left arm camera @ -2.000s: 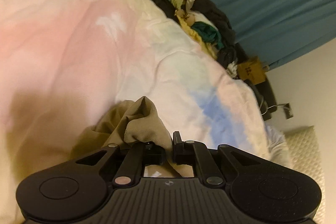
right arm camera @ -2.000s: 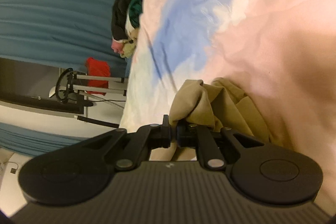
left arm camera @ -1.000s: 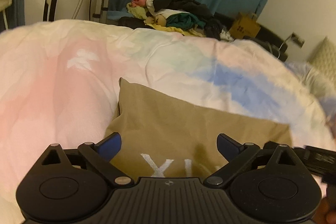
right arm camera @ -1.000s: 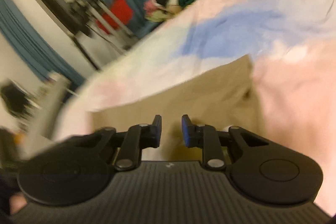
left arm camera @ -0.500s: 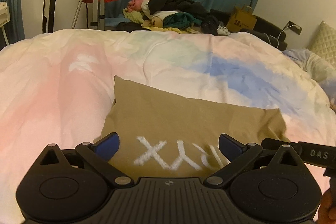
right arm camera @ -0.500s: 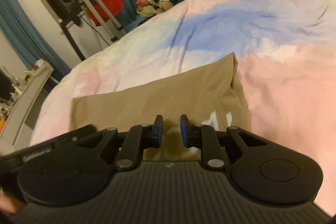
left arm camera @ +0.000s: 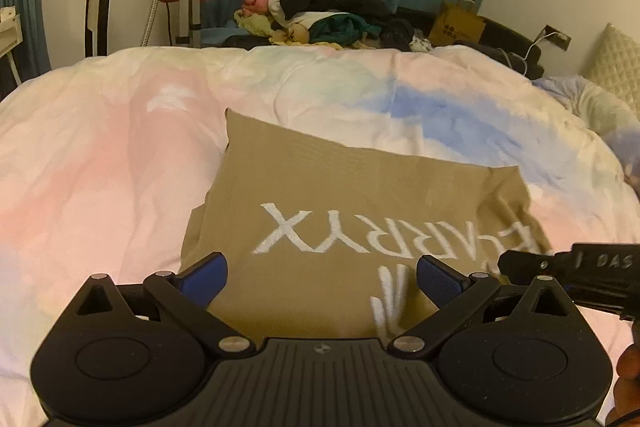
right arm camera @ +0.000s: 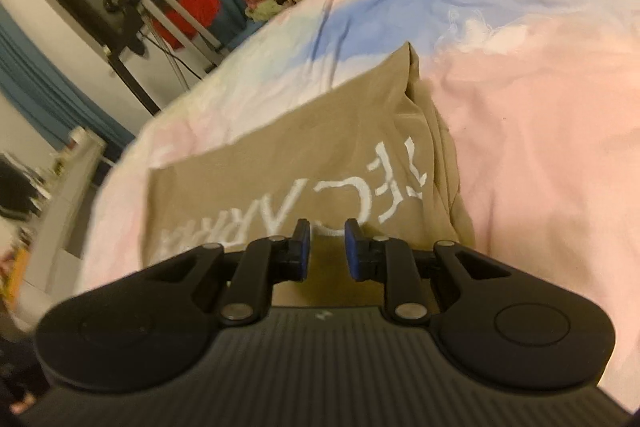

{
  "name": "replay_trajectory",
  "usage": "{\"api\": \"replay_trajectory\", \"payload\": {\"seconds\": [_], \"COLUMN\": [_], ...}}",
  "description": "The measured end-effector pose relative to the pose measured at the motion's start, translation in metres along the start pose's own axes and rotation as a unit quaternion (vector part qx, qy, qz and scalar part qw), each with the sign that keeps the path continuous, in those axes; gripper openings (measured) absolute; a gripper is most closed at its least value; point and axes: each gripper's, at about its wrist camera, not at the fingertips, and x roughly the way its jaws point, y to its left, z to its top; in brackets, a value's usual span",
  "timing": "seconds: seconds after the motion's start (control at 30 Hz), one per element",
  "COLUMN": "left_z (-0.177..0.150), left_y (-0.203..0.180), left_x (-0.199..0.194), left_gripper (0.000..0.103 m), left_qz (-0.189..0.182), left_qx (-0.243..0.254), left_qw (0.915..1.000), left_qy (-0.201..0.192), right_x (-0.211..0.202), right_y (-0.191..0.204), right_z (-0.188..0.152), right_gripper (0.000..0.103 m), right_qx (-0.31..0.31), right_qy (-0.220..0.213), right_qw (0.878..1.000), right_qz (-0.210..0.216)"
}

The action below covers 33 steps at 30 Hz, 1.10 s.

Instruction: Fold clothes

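Two grippers, left gripper (left arm camera: pixel 322 281) spread wide and right gripper (right arm camera: pixel 325 247) opening on nothing, hover over a tan shirt (left arm camera: pixel 340 219) on the duvet (left arm camera: pixel 100 167), clothes pile (left arm camera: pixel 324 17) beyond.

The tan garment (left arm camera: pixel 320 211) with white lettering lies folded flat, roughly rectangular, on the pastel duvet (left arm camera: pixel 100 155).

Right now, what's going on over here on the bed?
A person is folding clothes with a handheld gripper in each hand. A tan shirt with white lettering lies flat on the pastel duvet. The left gripper is wide open above it; the right gripper has a narrow gap with nothing in it, opening slightly. Neither holds the shirt. More clothes are piled beyond the bed.
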Motion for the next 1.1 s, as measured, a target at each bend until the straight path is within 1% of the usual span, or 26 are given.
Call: {"api": "replay_trajectory", "payload": {"seconds": [0.03, 0.1, 0.13, 0.17, 0.2, 0.3, 0.4, 0.5, 0.57, 0.6, 0.67, 0.7, 0.77, 0.83, 0.87, 0.9, 0.97, 1.0, 1.03, 1.07, 1.1], "left_z": [0.0, -0.001, -0.001, -0.002, -0.002, -0.002, -0.002, -0.004, -0.006, -0.007, -0.011, -0.013, -0.019, -0.024, -0.027, -0.03, -0.033, -0.035, -0.036, -0.037, -0.039], "left_y": [0.0, 0.001, 0.002, 0.005, 0.007, 0.016, 0.024, 0.031, 0.035, 0.036, 0.036, 0.035, 0.03, 0.024, 0.022, 0.021, 0.019, 0.019, 0.019, 0.018, 0.017], "left_x": [-0.005, -0.016, -0.02, -0.025, -0.03, -0.044, -0.049, -0.048, -0.046, -0.043, -0.035, -0.03, -0.016, -0.002, 0.007, 0.015, 0.028, 0.033, 0.038, 0.042, 0.047], "left_gripper": [0.102, 0.102, 0.102, 0.102, 0.102, 0.102, 0.103, 0.102, 0.102, 0.102, 0.102, 0.102, 0.102, 0.102, 0.102, 0.102, 0.102, 0.102, 0.102, 0.102, 0.102], "left_qz": [-0.004, -0.014, -0.021, -0.028, -0.035, -0.065, -0.1, -0.137, -0.159, -0.175, -0.215, -0.236, -0.265, -0.284, -0.287, -0.289, -0.299, -0.306, -0.312, -0.317, -0.317], "left_qx": [-0.002, -0.011, -0.02, -0.031, -0.043, -0.086, -0.126, -0.179, -0.21, -0.223, -0.245, -0.253, -0.266, -0.279, -0.287, -0.297, -0.323, -0.337, -0.348, -0.357, -0.364], "left_qw": [1.0, 0.9998, 0.9995, 0.999, 0.9983, 0.9939, 0.9868, 0.9741, 0.9642, 0.9589, 0.9455, 0.9382, 0.9255, 0.9148, 0.9097, 0.9044, 0.8898, 0.8816, 0.8745, 0.8687, 0.865], "left_qy": [-0.003, -0.01, -0.012, -0.013, -0.015, -0.024, -0.022, -0.02, -0.023, -0.017, 0.004, 0.017, 0.045, 0.072, 0.087, 0.1, 0.118, 0.125, 0.13, 0.134, 0.136], "right_x": [-0.006, -0.017, -0.019, -0.022, -0.024, -0.018, -0.007, 0.004, 0.002, 0.002, 0.004, 0.005, 0.009, 0.013, 0.016, 0.019, 0.024, 0.022, 0.019, 0.017, 0.012], "right_y": [-0.002, -0.008, -0.013, -0.017, -0.022, -0.033, -0.041, -0.051, -0.059, -0.063, -0.071, -0.075, -0.078, -0.078, -0.077, -0.075, -0.069, -0.067, -0.065, -0.063, -0.059], "right_z": [-0.001, -0.003, -0.007, -0.011, -0.015, -0.029, -0.042, -0.051, -0.058, -0.061, -0.066, -0.067, -0.066, -0.064, -0.063, -0.061, -0.055, -0.052, -0.05, -0.047, -0.045], "right_gripper": [0.023, 0.032, 0.054, 0.081, 0.088, 0.088, 0.088, 0.086, 0.081, 0.08, 0.072, 0.07, 0.068, 0.067, 0.06, 0.055, 0.029, 0.026, 0.019, 0.018, 0.017], "right_qx": [0.018, 0.063, 0.092, 0.123, 0.153, 0.23, 0.281, 0.319, 0.332, 0.343, 0.369, 0.384, 0.397, 0.403, 0.404, 0.399, 0.372, 0.363, 0.353, 0.344, 0.337], "right_qy": [-0.001, 0.002, 0.008, 0.014, 0.02, 0.056, 0.073, 0.07, 0.042, 0.032, 0.015, 0.009, -0.009, -0.019, -0.023, -0.021, -0.009, -0.012, -0.016, -0.021, -0.028], "right_qw": [1.0, 0.997, 0.993, 0.989, 0.983, 0.958, 0.943, 0.933, 0.937, 0.934, 0.926, 0.92, 0.914, 0.911, 0.91, 0.912, 0.924, 0.927, 0.929, 0.932, 0.932], "right_qz": [0.016, 0.051, 0.069, 0.087, 0.105, 0.162, 0.164, 0.148, 0.1, 0.091, 0.081, 0.08, 0.08, 0.086, 0.088, 0.089, 0.091, 0.099, 0.107, 0.116, 0.129]}}
